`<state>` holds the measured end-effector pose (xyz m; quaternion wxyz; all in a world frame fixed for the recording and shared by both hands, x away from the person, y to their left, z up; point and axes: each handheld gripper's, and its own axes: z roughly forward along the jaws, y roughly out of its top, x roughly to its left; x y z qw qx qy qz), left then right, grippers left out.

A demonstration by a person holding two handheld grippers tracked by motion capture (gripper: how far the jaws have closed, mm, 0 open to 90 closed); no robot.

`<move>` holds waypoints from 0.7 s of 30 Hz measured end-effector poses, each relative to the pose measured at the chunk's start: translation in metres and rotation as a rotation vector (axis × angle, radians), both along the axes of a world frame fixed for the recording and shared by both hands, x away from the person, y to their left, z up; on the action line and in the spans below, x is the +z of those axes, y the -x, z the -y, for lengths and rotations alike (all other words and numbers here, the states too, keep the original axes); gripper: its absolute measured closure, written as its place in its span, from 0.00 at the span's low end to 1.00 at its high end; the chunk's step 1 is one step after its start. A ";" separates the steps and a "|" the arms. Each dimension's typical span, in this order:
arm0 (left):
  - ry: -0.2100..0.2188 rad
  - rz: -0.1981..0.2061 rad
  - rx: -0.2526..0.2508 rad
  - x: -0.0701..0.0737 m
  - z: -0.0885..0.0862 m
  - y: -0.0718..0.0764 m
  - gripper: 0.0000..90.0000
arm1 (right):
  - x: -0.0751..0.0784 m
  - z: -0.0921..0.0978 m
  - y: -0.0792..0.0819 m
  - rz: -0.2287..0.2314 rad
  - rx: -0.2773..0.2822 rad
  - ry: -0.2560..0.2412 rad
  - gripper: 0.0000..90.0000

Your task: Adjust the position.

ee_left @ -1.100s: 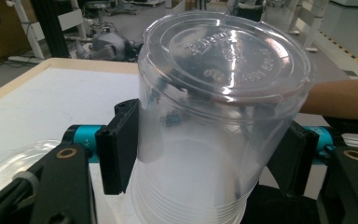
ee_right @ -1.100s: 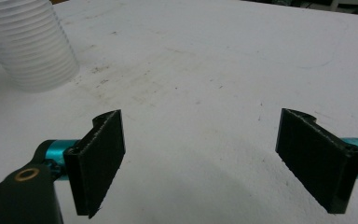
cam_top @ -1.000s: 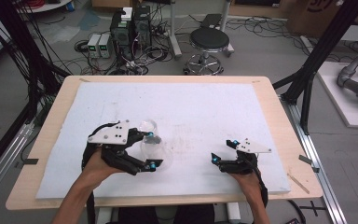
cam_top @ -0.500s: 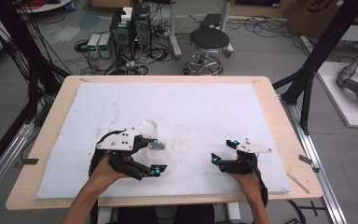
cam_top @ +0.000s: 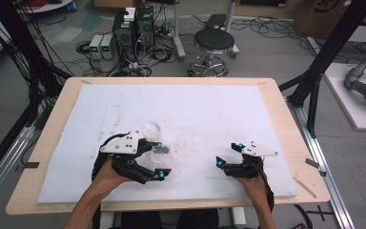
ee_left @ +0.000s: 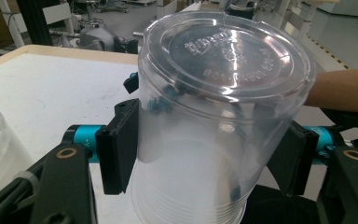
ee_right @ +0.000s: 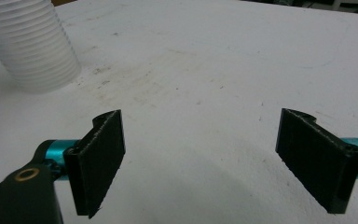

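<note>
A clear plastic cup (ee_left: 223, 93) stands base up between the black jaws of my left gripper (ee_left: 205, 158), whose pads (ee_left: 119, 144) press both its sides. In the high view that cup (cam_top: 161, 155) sits in my left gripper (cam_top: 160, 161) at the front left of the white mat (cam_top: 209, 109). Just behind it a second clear cup (cam_top: 151, 130) stands upside down on the mat, and it appears as a ribbed stack of cups (ee_right: 28, 42) in the right gripper view. My right gripper (cam_top: 228, 153) rests at the front right, open, with bare mat between its jaws (ee_right: 200, 158).
The mat lies on a wooden table (cam_top: 295, 143). A person's forearm (ee_left: 345, 91) shows beyond the held cup. Behind the table, the floor holds a stool (cam_top: 213, 40), computer boxes (cam_top: 133, 24) and cables.
My left gripper has shifted right and toward the front edge, carrying the clear cup away from the one left standing behind it. The right gripper has stayed put.
</note>
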<state>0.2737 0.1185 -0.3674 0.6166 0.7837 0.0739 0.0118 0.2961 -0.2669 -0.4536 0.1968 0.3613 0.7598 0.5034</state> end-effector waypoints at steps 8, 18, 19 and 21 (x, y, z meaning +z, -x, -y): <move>-0.001 -0.006 0.005 -0.001 0.001 0.001 0.38 | 0.000 0.001 -0.001 -0.006 0.017 -0.010 0.17; -0.008 -0.001 0.017 -0.001 0.002 0.006 0.38 | 0.002 0.005 -0.002 -0.020 0.076 -0.058 0.17; -0.009 -0.002 0.016 -0.001 0.002 0.007 0.38 | 0.004 0.005 -0.002 -0.015 0.083 -0.066 0.17; -0.008 -0.002 0.021 0.000 0.003 0.009 0.38 | 0.009 0.005 -0.001 0.008 0.105 -0.081 0.17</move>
